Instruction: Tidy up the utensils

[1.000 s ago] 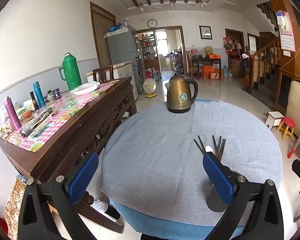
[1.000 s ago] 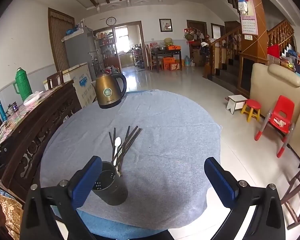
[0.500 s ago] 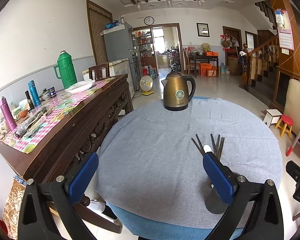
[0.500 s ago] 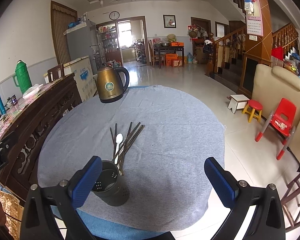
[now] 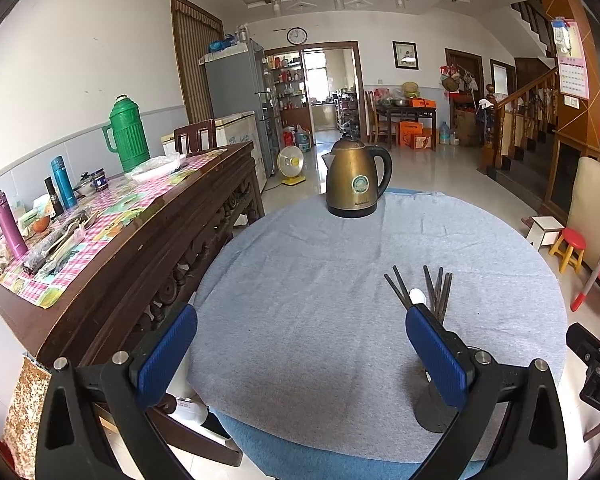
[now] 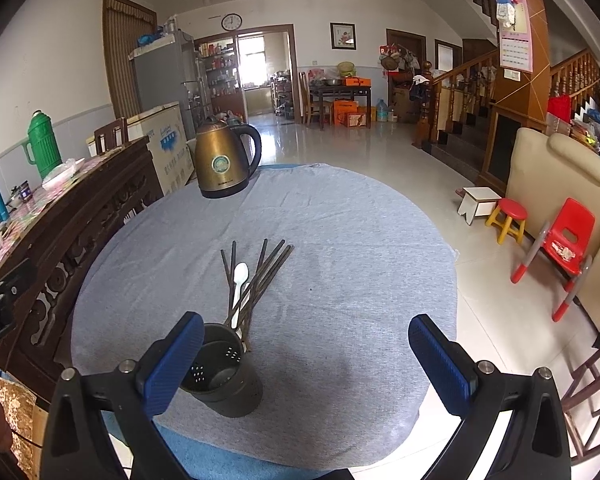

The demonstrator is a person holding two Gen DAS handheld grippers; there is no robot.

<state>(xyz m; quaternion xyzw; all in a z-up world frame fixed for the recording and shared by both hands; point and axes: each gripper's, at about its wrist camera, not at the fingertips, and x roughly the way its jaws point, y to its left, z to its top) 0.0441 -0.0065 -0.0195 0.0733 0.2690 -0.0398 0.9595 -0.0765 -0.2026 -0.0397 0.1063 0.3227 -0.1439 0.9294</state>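
A dark perforated utensil holder (image 6: 224, 376) stands near the front edge of the round grey-clothed table (image 6: 340, 240). Several dark chopsticks (image 6: 268, 268) and a white spoon (image 6: 240, 276) lie fanned on the cloth just behind it. In the left wrist view the holder (image 5: 434, 408) is partly hidden behind my right finger, with the chopsticks (image 5: 436, 288) and spoon (image 5: 417, 296) beyond. My left gripper (image 5: 300, 344) is open and empty above the table's front left. My right gripper (image 6: 306, 356) is open and empty, its left finger (image 6: 172, 360) in front of the holder.
A bronze electric kettle (image 6: 224, 160) stands at the far side of the table. A dark wooden sideboard (image 5: 148, 240) with a green thermos (image 5: 126, 140) and bottles runs along the left. A red child's chair (image 6: 564, 240) and stools (image 6: 508, 220) stand on the floor to the right.
Both grippers have tilted up slightly and eased back, so the table and kettle sit a little lower in view. Nothing on the table has moved.
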